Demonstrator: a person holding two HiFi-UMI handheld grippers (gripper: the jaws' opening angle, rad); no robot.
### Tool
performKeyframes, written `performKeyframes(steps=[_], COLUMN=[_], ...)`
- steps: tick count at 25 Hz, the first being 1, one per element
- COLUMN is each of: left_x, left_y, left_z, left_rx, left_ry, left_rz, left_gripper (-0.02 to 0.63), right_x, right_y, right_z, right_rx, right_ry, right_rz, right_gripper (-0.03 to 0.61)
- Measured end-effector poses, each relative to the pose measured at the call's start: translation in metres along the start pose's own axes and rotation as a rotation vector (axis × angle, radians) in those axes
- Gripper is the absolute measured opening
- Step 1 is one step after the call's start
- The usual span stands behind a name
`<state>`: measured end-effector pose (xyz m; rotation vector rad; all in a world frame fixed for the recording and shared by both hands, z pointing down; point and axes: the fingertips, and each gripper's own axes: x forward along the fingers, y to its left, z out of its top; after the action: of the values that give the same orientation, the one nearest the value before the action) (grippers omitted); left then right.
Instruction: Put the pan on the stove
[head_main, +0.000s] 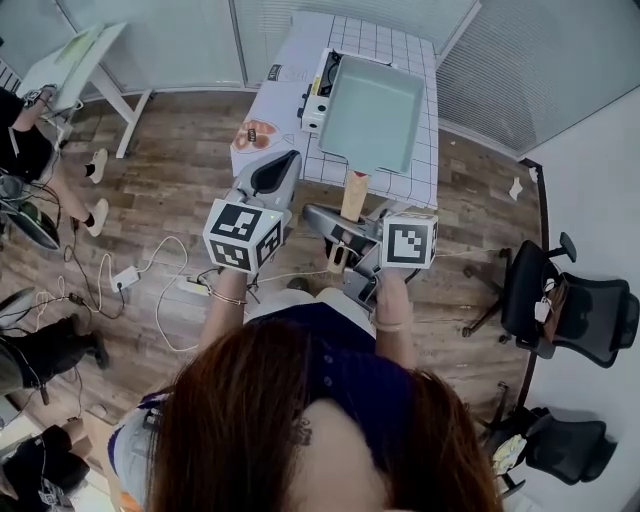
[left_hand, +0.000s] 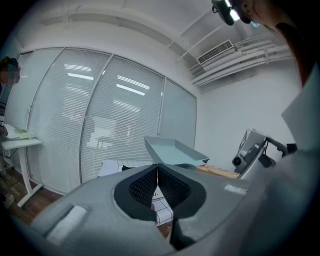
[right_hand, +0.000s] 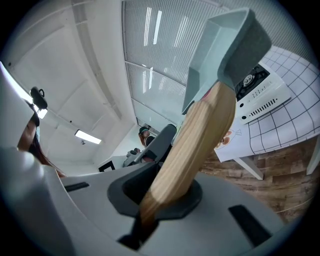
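Table (head_main: 412, 182) edge: pan (head_main: 372, 112) aloft over stove (head_main: 318, 92), right tool (head_main: 343, 243) gripping.

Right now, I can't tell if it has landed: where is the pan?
Head view, upper centre: the pan hangs over the white stove on the gridded table, its wooden handle clamped in the right tongs.

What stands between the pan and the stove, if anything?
Nothing visible does. The right tongs grip the pan by its wooden handle and hold it in the air over the stove. The part of the stove top that shows is bare; the pan hides the rest.
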<state>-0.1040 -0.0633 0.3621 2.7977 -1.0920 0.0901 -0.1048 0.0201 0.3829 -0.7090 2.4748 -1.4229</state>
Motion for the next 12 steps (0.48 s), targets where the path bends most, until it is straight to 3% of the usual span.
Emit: performKeyframes(steps=[12], left_x=[0.010], left_y=[0.006], left_z=[0.006], left_rx=[-0.002], left_ry=[-0.009], left_rz=[-0.031], left_gripper=[0.012], right_x=[0.009], right_y=[-0.002], right_z=[0.017], right_rx=[-0.022], right_ry=[-0.021], right_rz=[-0.006], right_gripper=[0.025])
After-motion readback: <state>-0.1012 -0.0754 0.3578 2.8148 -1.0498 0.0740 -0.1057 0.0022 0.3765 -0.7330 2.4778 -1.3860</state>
